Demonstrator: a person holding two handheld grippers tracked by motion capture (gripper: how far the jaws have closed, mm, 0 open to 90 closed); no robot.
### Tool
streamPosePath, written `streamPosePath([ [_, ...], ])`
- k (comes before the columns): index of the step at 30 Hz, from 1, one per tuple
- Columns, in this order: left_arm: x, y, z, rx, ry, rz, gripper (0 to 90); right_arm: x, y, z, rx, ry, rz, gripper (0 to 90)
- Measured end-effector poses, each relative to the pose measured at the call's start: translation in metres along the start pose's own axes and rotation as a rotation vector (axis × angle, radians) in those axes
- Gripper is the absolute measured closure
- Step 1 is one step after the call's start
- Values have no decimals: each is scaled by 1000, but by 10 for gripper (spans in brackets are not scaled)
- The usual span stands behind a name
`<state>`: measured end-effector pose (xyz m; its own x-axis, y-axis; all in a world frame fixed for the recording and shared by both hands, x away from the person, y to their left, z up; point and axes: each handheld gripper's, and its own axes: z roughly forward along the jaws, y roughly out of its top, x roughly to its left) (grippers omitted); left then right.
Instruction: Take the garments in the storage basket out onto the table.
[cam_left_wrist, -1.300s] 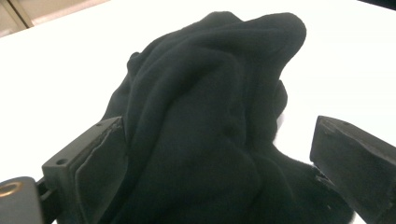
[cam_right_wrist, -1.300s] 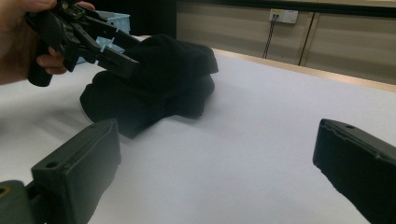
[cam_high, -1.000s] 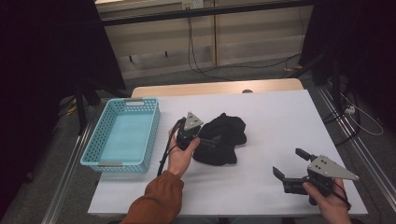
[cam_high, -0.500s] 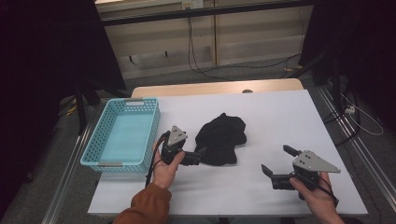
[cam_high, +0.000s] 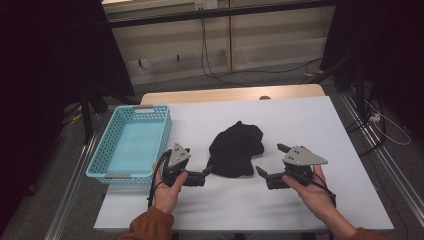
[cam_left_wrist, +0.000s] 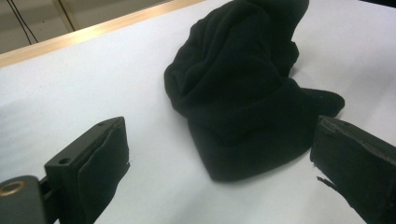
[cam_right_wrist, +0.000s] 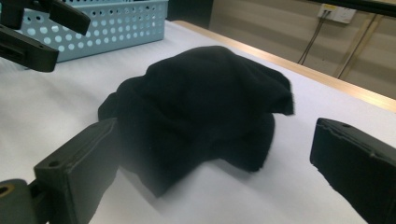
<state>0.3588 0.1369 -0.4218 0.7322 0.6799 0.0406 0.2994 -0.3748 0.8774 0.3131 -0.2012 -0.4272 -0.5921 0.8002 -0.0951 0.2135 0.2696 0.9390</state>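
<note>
A crumpled black cloth (cam_high: 236, 149) lies on the white table (cam_high: 320, 125), with nothing gripping it. My left gripper (cam_high: 204, 173) rests just left of the cloth's near edge, jaws open and pointing at it. In the left gripper view the cloth (cam_left_wrist: 247, 88) lies ahead of the open left gripper (cam_left_wrist: 219, 128). My right gripper (cam_high: 270, 160) sits open just right of the cloth, pointing left. In the right gripper view the cloth (cam_right_wrist: 201, 102) lies in front of the spread jaws of the right gripper (cam_right_wrist: 215, 128), and the left gripper (cam_right_wrist: 37, 28) shows beyond it.
A light blue perforated basket (cam_high: 150, 108) stands empty at the table's left side, also seen as the basket (cam_right_wrist: 116, 23) behind the cloth. A wooden strip (cam_high: 225, 94) runs along the table's far edge. Cables hang at the back wall.
My left gripper has drawn back from the cloth toward the near edge. The right gripper has moved left and forward, up to the cloth. The cloth looks bunched narrower.
</note>
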Motion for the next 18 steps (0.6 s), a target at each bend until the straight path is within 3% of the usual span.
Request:
streamPosePath([
  [5,4,-9,-2,12,16,-28,44,6,8,19,-14,9,1,22],
  [14,2,-10,-2,14,21,-10,44,22,5,42,-17,51,2,23],
  [18,-1,-13,6,50,14,5,44,25,4,49,-10,60,9,26],
])
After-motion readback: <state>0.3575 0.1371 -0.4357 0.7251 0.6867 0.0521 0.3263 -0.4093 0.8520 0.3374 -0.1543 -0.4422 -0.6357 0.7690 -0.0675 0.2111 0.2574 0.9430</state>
